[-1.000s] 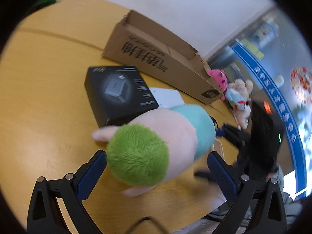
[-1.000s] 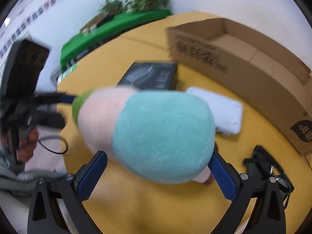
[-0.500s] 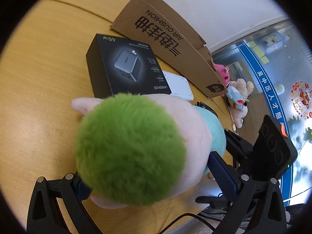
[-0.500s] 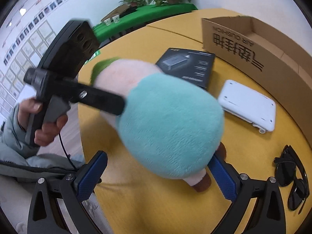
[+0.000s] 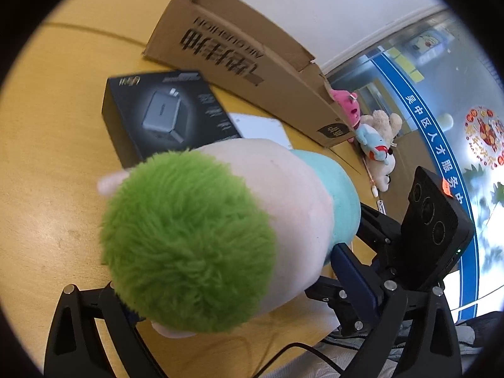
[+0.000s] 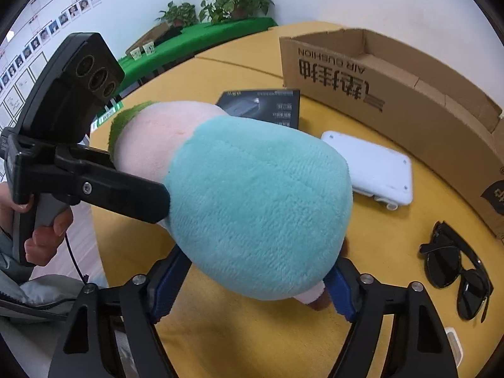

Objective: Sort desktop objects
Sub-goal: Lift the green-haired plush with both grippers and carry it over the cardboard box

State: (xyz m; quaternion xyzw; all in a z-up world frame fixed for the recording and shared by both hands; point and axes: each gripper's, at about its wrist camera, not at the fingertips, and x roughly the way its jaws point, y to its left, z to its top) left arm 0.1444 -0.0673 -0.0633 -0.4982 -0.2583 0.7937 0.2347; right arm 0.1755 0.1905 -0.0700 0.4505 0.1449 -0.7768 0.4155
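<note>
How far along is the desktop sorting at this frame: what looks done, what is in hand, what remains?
Done: nothing visibly. The part of the cardboard box interior in view holds nothing. In hand: the plush toy, gripped at its green head by the left gripper and at its teal end by the right gripper. Left on the table: black product box, white device, sunglasses.

Plush toy clamped at both ends above the yellow bench.
The right hand-held gripper squeezes its teal end; the left hand-held gripper grips its left side.
</note>
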